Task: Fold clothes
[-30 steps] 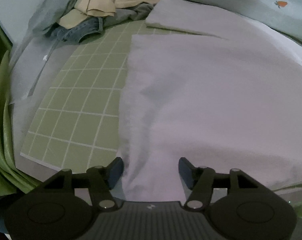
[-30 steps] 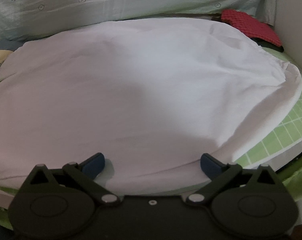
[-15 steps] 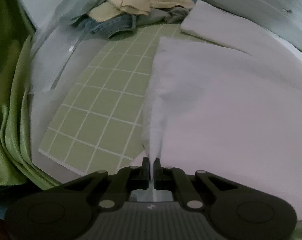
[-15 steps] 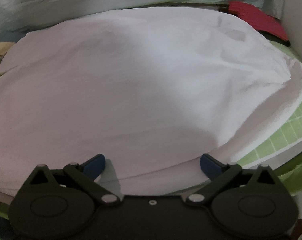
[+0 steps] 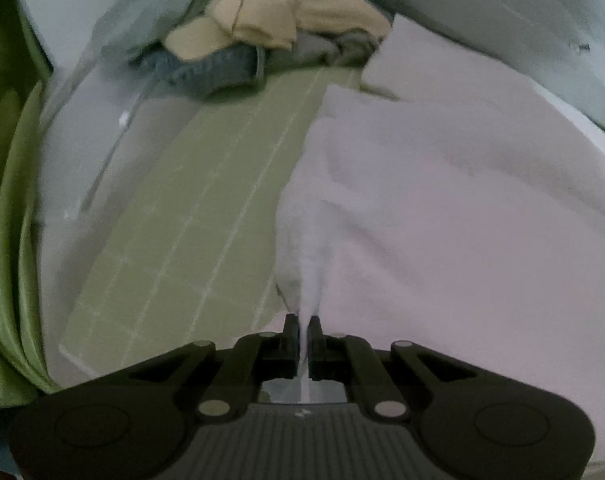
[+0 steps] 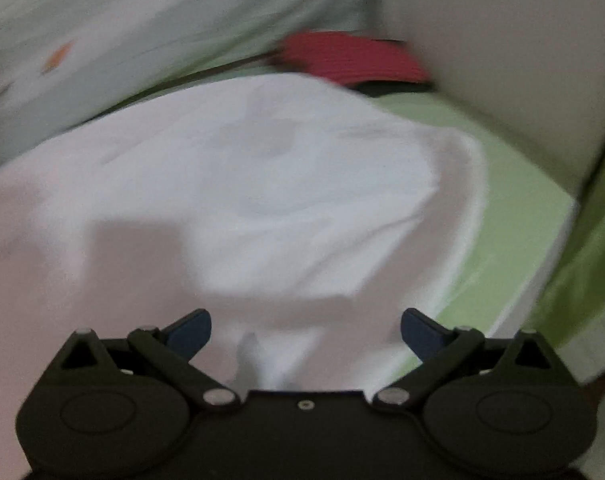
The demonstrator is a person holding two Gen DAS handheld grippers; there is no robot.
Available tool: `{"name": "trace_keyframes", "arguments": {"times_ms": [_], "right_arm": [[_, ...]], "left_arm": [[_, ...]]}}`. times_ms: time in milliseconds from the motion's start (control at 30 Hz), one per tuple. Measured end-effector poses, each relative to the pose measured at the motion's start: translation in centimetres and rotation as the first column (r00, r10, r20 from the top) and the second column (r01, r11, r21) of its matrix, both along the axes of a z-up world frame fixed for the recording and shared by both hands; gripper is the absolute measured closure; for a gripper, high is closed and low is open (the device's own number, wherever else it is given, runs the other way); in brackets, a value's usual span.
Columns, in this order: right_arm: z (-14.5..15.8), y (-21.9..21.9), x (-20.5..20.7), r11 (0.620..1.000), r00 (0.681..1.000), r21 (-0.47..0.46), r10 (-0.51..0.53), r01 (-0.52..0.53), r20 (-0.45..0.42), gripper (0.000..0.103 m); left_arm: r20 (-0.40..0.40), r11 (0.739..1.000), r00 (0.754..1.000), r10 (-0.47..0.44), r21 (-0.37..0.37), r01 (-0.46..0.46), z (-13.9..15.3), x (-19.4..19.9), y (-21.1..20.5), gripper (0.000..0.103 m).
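From my seat at the controls, my left gripper [image 5: 301,330] is pinched tight on the near left edge of the white cloth [image 5: 442,208], with only a thin sliver of fabric showing between its two black fingers [image 5: 289,334]. From that pinch the cloth rises in a narrow ridge and then fans out to the right and far side, covering most of the right half of the left wrist view. To the left of the cloth lies the bare green mat [image 5: 190,216] with its pale grid lines, blurred here. At the far end of the mat sits a heap of clothes [image 5: 270,40]: something cream on top, denim and grey under it. A shiny green drape [image 5: 6,240] hangs along the far left. My right gripper [image 6: 305,330] stands wide, its blue-tipped fingers [image 6: 190,330] well apart and gripping nothing; the white cloth [image 6: 242,184] spreads out just ahead of and beneath them, reaching between the tips. I cannot tell whether the tips touch the fabric. On the right side the cloth's edge curves down onto the green mat [image 6: 514,200]. Farther off, beyond the cloth, lies a red item [image 6: 350,60], smeared by blur, and a pale printed sheet [image 6: 142,32] runs along the far left.
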State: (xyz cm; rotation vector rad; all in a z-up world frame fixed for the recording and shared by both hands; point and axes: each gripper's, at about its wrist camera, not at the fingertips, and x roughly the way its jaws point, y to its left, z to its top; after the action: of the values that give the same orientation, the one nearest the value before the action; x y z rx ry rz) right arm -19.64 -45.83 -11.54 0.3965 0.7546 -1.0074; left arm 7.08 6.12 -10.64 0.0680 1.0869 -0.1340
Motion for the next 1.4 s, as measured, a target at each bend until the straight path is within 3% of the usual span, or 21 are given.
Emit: {"name": "trace_keyframes", "arguments": {"times_ms": [133,233,267,333,400,500,667,967,1100,1200,1400], "right_arm": [[0.4,-4.8,-1.8,0.996,0.996,-0.003,-0.093,0.093,-0.001,0.001],[-0.1,-7.9,-2.2,0.996,0.996,0.029,-0.090,0.090,-0.018,0.001],[-0.2,-8.8,-2.3,0.995,0.996,0.040,-0.086,0.087,-0.024,0.001],[-0.6,-10.8,-2.5,0.995,0.996,0.063,-0.079,0.081,-0.036,0.001],[-1.0,-12.8,-2.7,0.993,0.996,0.086,-0.071,0.075,-0.048,0.001],[-1.9,-15.5,-3.1,0.988,0.997,0.139,-0.061,0.068,-0.054,0.001],[-2.9,-15.9,-3.5,0.985,1.000,0.170,-0.016,0.019,-0.020,0.000],[-3.1,-16.4,-3.0,0.986,0.998,0.155,0.059,-0.054,-0.026,0.000],[-3.1,-16.5,-3.0,0.987,0.998,0.154,0.060,-0.056,-0.025,0.000],[-3.2,-16.4,-2.9,0.987,0.998,0.150,0.057,-0.052,-0.025,0.000],[-3.4,-16.3,-2.6,0.991,1.000,0.134,0.021,-0.018,-0.020,0.000]], "left_arm": [[0.051,0.999,0.997,0.053,-0.004,-0.053,1.7,2.5,-0.6,0.097],[0.035,0.982,0.982,0.185,-0.032,-0.184,1.8,4.1,-1.6,0.094],[0.016,0.972,0.972,0.236,-0.024,-0.236,1.8,4.2,-2.2,0.090],[0.015,0.957,0.957,0.290,-0.013,-0.290,1.9,3.3,-3.5,0.057],[0.026,0.944,0.944,0.329,-0.039,-0.328,2.0,1.7,-4.4,0.052],[0.004,0.939,0.943,0.333,-0.095,-0.331,1.9,-0.3,-6.2,0.046],[0.012,0.946,0.948,0.319,-0.058,-0.318,1.8,-3.3,-9.4,0.045],[-0.044,0.902,0.913,0.406,-0.143,-0.408,0.7,-7.3,-8.8,0.040],[-0.096,0.883,0.897,0.431,-0.160,-0.441,-0.9,-7.2,-8.3,0.040],[-0.080,0.892,0.899,0.430,-0.115,-0.437,-1.4,-6.6,-8.1,0.040],[-0.034,0.866,0.872,0.488,-0.109,-0.489,-1.8,-4.7,-5.8,0.037]]}}
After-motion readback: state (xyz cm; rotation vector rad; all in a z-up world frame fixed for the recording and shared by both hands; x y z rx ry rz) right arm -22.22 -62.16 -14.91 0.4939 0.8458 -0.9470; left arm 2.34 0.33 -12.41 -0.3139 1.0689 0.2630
